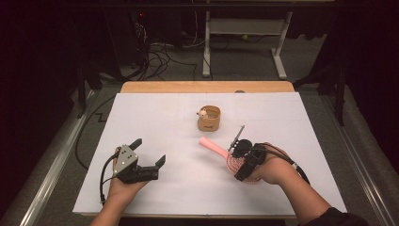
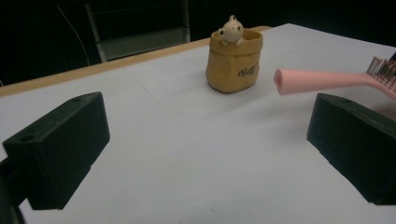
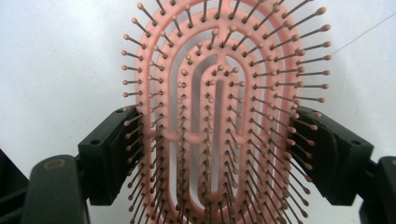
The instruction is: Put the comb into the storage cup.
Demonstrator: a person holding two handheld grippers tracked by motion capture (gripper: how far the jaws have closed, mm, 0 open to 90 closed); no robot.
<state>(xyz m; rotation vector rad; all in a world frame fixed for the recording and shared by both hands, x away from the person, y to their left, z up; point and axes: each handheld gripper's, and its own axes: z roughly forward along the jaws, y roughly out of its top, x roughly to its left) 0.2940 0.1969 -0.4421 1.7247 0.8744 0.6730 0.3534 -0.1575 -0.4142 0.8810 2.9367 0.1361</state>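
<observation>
On the white table your right gripper (image 1: 241,162) pinched the pink oval bristle hairbrush (image 3: 219,116) by its head; your left gripper (image 1: 149,153) stood spread, empty. You needed even side pressure.

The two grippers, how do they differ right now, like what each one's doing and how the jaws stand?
The left gripper holds nothing: its jaws stand wide apart over bare white table. The right gripper has its jaws against both edges of the pink hairbrush head, gripping it. The left gripper points toward the tan pot; the right one looks straight onto the brush's bristles. Both are black, hand-held and trail a cable.
</observation>
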